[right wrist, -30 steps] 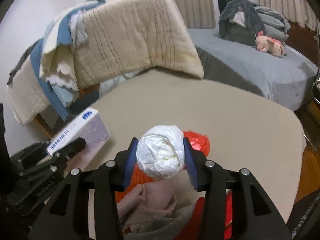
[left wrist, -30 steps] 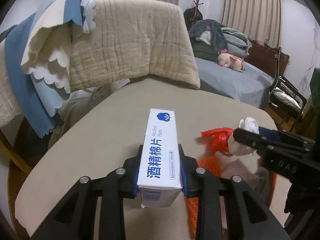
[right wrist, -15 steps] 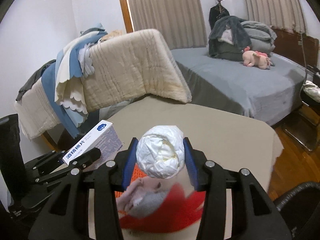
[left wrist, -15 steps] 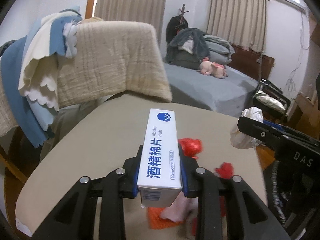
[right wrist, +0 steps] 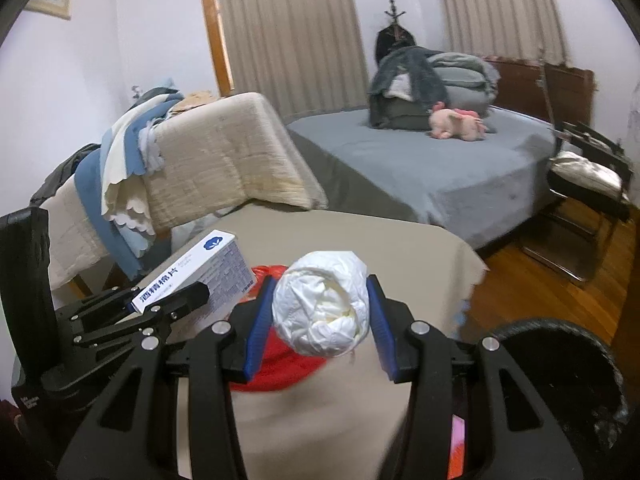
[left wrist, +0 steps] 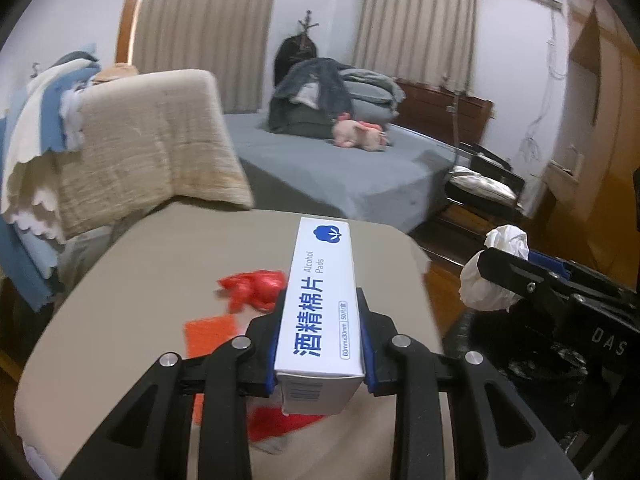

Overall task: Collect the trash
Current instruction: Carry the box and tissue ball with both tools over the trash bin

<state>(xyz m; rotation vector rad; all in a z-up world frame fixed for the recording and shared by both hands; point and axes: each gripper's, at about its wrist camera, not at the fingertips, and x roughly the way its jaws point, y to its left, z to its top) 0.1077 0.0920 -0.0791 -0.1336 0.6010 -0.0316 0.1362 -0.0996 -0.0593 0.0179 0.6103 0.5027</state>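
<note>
My left gripper (left wrist: pixel 322 336) is shut on a white alcohol pads box (left wrist: pixel 322 300) with blue lettering, held above the beige table (left wrist: pixel 160 260). My right gripper (right wrist: pixel 316 316) is shut on a crumpled white paper ball (right wrist: pixel 320 304). In the left wrist view the right gripper (left wrist: pixel 504 272) shows at the right with the paper ball (left wrist: pixel 496 268). In the right wrist view the left gripper (right wrist: pixel 176 300) shows at the left with the box (right wrist: pixel 200 272). Red plastic scraps (left wrist: pixel 252 284) and an orange piece (left wrist: pixel 208 332) lie on the table. A black bin (right wrist: pixel 568 380) stands at the table's right.
A chair draped with beige and blue blankets (left wrist: pixel 132 140) stands behind the table. A grey bed (right wrist: pixel 420 168) with a clothes pile and a pink plush toy (right wrist: pixel 456 124) lies beyond. A black chair (right wrist: pixel 588 184) is at the right on the wood floor.
Both grippers have risen and swung right with the box and the paper ball. The table's right edge and the black bin have come into view; the red scraps now lie further left and below.
</note>
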